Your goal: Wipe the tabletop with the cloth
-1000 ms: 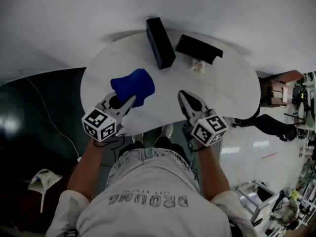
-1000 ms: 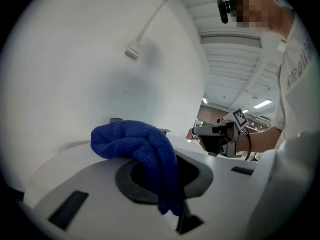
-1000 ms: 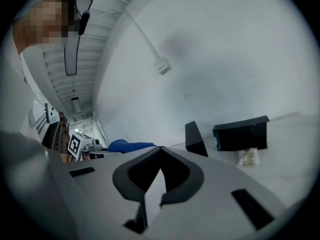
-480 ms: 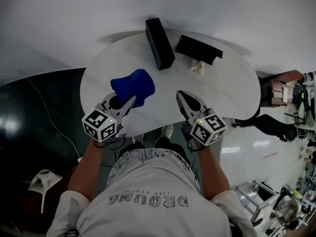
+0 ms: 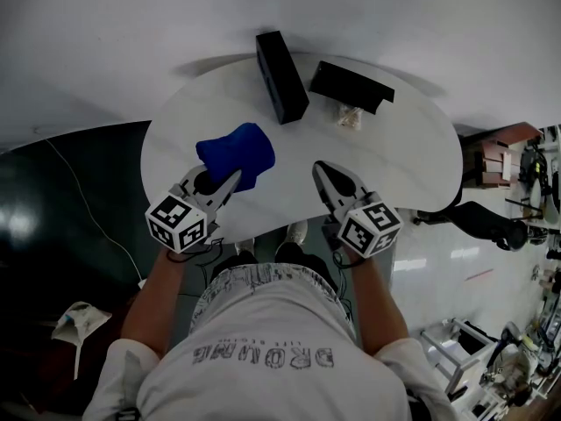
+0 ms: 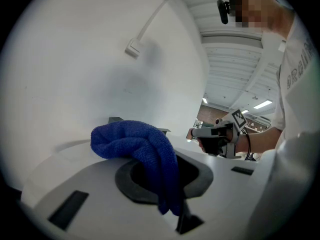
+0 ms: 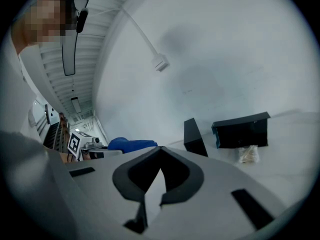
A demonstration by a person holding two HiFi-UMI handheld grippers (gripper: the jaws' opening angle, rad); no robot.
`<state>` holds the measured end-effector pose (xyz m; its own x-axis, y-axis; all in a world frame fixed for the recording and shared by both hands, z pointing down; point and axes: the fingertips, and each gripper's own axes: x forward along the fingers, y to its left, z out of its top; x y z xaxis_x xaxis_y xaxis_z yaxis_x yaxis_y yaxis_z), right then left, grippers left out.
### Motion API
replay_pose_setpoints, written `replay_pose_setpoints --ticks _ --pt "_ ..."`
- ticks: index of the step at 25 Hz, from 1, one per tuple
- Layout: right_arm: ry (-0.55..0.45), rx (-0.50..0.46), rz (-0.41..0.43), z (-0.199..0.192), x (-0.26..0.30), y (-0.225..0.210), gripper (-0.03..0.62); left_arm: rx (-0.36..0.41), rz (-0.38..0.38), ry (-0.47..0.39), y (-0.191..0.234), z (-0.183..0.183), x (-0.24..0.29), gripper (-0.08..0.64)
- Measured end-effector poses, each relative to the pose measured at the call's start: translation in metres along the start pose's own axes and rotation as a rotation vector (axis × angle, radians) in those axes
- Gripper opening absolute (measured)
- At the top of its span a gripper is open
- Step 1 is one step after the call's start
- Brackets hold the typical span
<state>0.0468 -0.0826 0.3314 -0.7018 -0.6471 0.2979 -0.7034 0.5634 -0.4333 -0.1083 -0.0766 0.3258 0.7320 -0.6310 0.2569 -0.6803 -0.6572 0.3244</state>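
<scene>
A bunched blue cloth (image 5: 237, 150) lies on the left half of the white oval tabletop (image 5: 403, 160). My left gripper (image 5: 226, 179) is shut on the cloth's near edge. In the left gripper view the cloth (image 6: 131, 141) bulges over the jaws and hangs down between them. My right gripper (image 5: 323, 170) hovers over the table's near edge to the right of the cloth. Its jaws are shut with nothing in them; in the right gripper view its tips (image 7: 160, 150) meet. From there the cloth (image 7: 131, 144) shows far left.
A long black box (image 5: 280, 75) stands at the table's far middle. A second black box (image 5: 352, 87) lies to its right, with a small pale bundle (image 5: 351, 117) in front of it. A white wall runs behind the table. Dark floor lies to the left.
The right gripper has drifted slightly left. The left gripper and the cloth have stayed where they were.
</scene>
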Motion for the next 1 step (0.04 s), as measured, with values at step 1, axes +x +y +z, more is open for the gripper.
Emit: replay_pose_setpoints --ticks 1 --pt "0.002 0.000 -0.001 -0.0006 0.0002 -0.0008 0.008 -0.001 0.001 0.001 0.0003 -0.0005 0.0003 0.066"
